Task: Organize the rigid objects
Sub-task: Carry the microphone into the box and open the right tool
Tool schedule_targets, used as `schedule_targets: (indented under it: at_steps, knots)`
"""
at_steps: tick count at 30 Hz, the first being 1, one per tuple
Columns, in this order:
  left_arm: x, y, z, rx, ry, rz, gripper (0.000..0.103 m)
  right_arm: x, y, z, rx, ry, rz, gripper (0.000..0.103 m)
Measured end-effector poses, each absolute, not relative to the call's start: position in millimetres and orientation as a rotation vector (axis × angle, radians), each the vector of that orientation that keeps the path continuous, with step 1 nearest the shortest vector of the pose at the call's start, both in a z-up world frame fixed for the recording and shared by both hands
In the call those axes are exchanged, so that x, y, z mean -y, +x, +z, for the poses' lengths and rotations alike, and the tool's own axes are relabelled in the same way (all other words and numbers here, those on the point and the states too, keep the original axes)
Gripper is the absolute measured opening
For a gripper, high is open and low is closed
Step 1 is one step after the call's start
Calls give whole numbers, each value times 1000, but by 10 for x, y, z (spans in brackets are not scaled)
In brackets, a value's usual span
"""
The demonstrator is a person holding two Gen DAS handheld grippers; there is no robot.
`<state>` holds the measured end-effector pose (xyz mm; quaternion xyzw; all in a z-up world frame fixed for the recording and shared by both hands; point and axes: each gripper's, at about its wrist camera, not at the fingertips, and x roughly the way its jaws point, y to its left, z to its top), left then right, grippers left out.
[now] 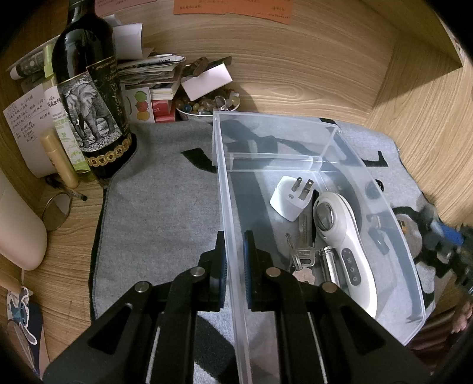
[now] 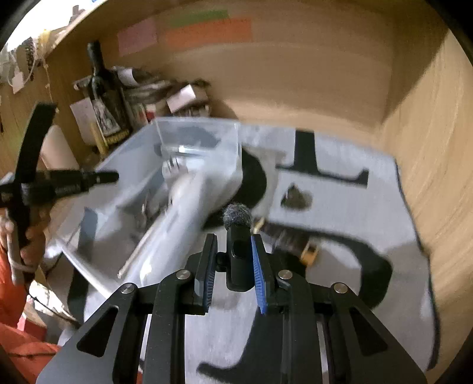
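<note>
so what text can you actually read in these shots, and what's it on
"APPELLATION": top of the wine bottle's black label; the script below is illegible.
Handwritten white note: too small.
Green-and-white tube: blurred.
Orange wall notes: too small.
Right wrist view: all blurred.

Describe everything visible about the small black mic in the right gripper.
The small black microphone is a stubby matte body, apparently plastic, topped by a grey furry windscreen and showing an oval recess on its face. It stands roughly upright, clamped between the right gripper's blue-edged pads and apparently lifted above the grey mat, right of the clear bin.
</note>
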<state>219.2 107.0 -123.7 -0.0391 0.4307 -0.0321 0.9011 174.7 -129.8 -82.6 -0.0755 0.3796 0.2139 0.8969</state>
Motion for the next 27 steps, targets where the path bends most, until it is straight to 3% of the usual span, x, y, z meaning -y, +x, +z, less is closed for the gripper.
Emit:
schedule_targets:
  at_steps: [14, 27]
  knots:
    - [-1070, 2193, -1236, -892, -79, -66, 9, 807, 1944, -387, -619, -222, 559, 21]
    - [-1068, 2190, -1233, -892, -77, -66, 9, 194, 2187, -645, -704, -299, 680, 21]
